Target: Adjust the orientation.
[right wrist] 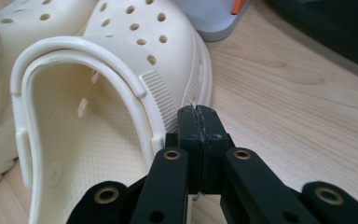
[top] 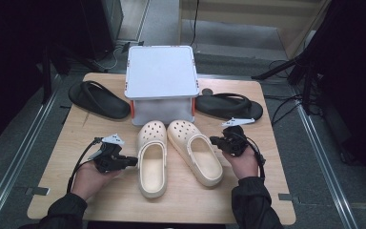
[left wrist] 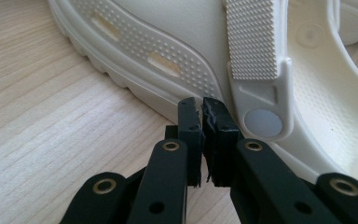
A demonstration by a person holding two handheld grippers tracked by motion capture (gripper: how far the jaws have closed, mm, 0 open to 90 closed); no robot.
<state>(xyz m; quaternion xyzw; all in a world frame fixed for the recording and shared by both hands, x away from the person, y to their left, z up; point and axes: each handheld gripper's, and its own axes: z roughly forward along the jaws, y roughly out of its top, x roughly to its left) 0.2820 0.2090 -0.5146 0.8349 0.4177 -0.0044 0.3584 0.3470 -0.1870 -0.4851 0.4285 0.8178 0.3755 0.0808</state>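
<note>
Two cream clogs lie side by side in the middle of the wooden table [top: 124,202], toes toward the far side: the left clog [top: 151,164] and the right clog [top: 196,153]. My left gripper [top: 134,161] is shut and holds nothing; its tips rest just beside the left clog's outer side. The left gripper view has that gripper [left wrist: 201,105] right by the clog's sole edge [left wrist: 168,60] and strap rivet [left wrist: 263,123]. My right gripper [top: 213,140] is shut too and holds nothing, next to the right clog's outer side. In the right gripper view the tips [right wrist: 196,111] sit by the clog's ribbed edge [right wrist: 121,56].
A grey lidded box [top: 161,71] stands behind the clogs at the table's far middle. A black sandal [top: 97,99] lies left of it and another black sandal [top: 228,106] lies right of it. Cables and stands surround the table on the floor.
</note>
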